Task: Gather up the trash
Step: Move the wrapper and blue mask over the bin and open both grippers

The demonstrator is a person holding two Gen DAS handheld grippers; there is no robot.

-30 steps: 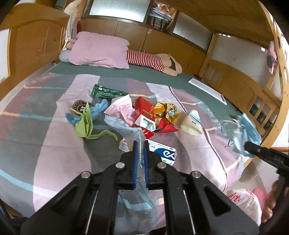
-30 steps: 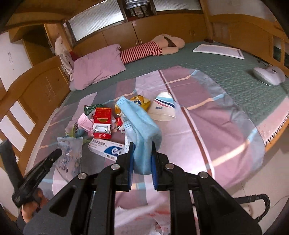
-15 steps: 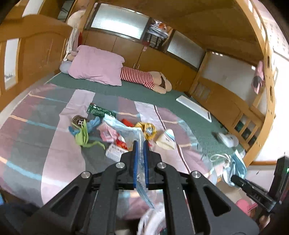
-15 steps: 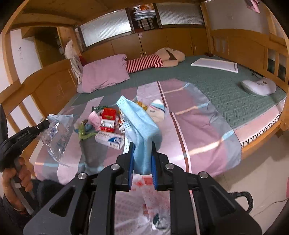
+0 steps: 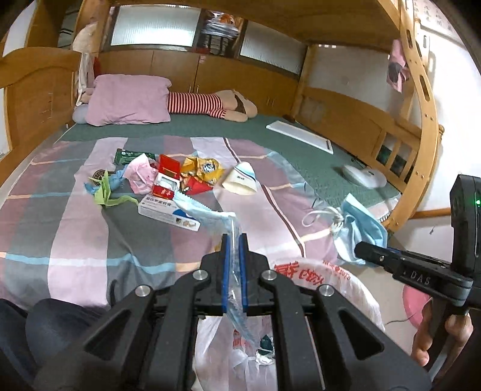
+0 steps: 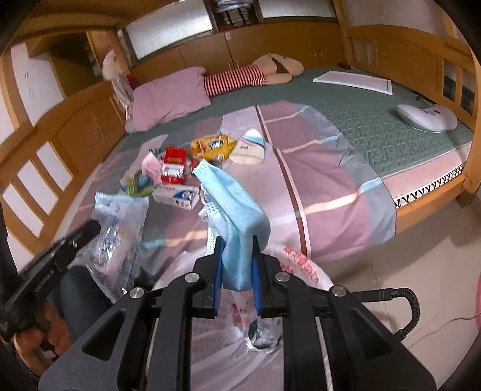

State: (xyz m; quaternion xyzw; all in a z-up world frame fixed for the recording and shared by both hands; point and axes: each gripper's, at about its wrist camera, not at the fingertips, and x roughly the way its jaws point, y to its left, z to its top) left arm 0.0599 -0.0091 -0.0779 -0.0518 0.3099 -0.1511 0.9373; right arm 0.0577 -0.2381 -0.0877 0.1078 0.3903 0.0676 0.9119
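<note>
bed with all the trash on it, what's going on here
A person is clearing litter off the bed with a hand-held gripper in each hand. The left hand-held gripper is shut on a clear plastic wrapper, and the right hand-held gripper is shut on a blue face mask. Both hang over an open white plastic bag on the floor beside the bed. More trash, including boxes, wrappers and a paper cup, lies on the blanket.

A home bedroom: a wide wooden-framed bed (image 5: 427,126) with a striped pink, grey and blue sheet (image 5: 75,240), a pink pillow (image 5: 129,99), a stuffed doll in a red-and-white striped top (image 5: 210,103), and built-in wooden wall cabinets (image 5: 228,75) under frosted glass panes (image 5: 153,27).
</note>
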